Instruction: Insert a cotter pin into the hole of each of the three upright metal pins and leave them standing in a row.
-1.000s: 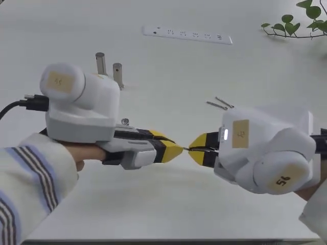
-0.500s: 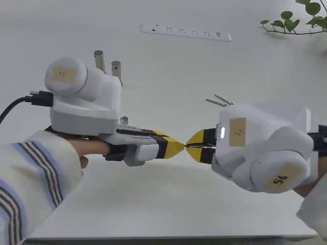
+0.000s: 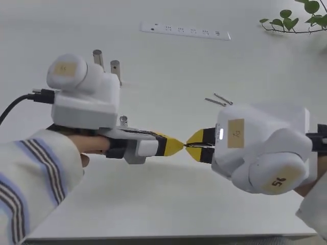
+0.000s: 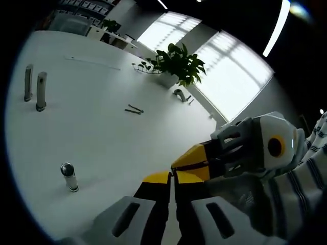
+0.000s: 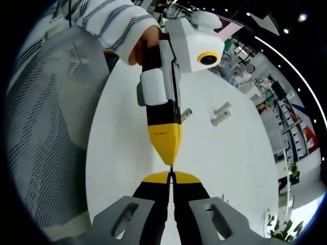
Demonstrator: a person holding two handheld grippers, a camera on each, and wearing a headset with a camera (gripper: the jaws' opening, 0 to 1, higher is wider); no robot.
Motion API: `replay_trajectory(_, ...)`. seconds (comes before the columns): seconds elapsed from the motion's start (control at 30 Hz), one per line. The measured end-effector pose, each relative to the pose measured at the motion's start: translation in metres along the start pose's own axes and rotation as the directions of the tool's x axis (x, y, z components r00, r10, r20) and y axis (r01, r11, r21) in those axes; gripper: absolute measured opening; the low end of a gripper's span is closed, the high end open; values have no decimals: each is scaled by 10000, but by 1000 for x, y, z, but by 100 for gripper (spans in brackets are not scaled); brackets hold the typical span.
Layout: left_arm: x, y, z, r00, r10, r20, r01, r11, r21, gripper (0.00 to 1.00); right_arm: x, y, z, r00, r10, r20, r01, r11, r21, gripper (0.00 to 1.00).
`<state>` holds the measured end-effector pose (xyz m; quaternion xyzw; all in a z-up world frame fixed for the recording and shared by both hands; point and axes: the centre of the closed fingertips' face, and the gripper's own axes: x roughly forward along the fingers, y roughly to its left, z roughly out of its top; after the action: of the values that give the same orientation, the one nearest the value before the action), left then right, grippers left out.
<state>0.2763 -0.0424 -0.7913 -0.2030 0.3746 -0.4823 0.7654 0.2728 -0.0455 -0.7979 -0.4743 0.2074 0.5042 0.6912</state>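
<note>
On the white worktop (image 3: 168, 76): a plant (image 3: 296, 20), a power strip (image 3: 185, 31), three upright metal pins (image 3: 116, 71), two loose cotter pins (image 3: 218, 100). Above, left gripper (image 3: 176, 146) and right gripper (image 3: 190, 145) meet tip to tip, left fingers (image 3: 169, 145) closed, right fingers (image 3: 197, 139) pinching a cotter pin (image 5: 170, 172).

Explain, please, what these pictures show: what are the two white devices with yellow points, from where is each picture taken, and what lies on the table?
No robot: a person holds two hand tools, the left gripper and the right gripper, each with two yellow-tipped jaws. One picture comes from a camera on the person's head; the two round ones come from cameras riding on the grippers. On the white table stand three metal pins, one apart from the others; two loose cotter pins lie farther off, then a power strip and a plant. Both grippers are shut, tip to tip. The right one seems to pinch a thin cotter pin, too small to be sure.
</note>
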Motion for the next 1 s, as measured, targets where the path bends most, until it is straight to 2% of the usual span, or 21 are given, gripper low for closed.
replay_trajectory(0.13, 0, 0, 0, 10000, -36, -39, 35, 9998, -181, 1, 0, 0, 0, 10000, -24, -4, 24, 10000, -73, 2)
replay_trajectory(0.27, 0, 0, 0, 10000, -93, -13, 92, 9980, -619, 1, 0, -1, 1, 10000, -45, 15, 45, 9999, -97, 2)
replay_trajectory(0.57, 1, 0, 2, 9999, -102, 34, 105, 9949, -1004, 0, -1, -3, 1, 9999, -91, 53, 91, 9999, -61, 2)
replay_trajectory(0.8, 0, -1, 2, 9999, 113, -26, -114, 9997, -225, 0, -1, -3, 1, 9999, -61, 84, 62, 10000, -76, 2)
replay_trajectory(1.0, -1, -1, 3, 9997, 212, -115, -211, 9998, 37, 0, -1, -3, 2, 9999, -50, 132, 51, 10000, -69, 2)
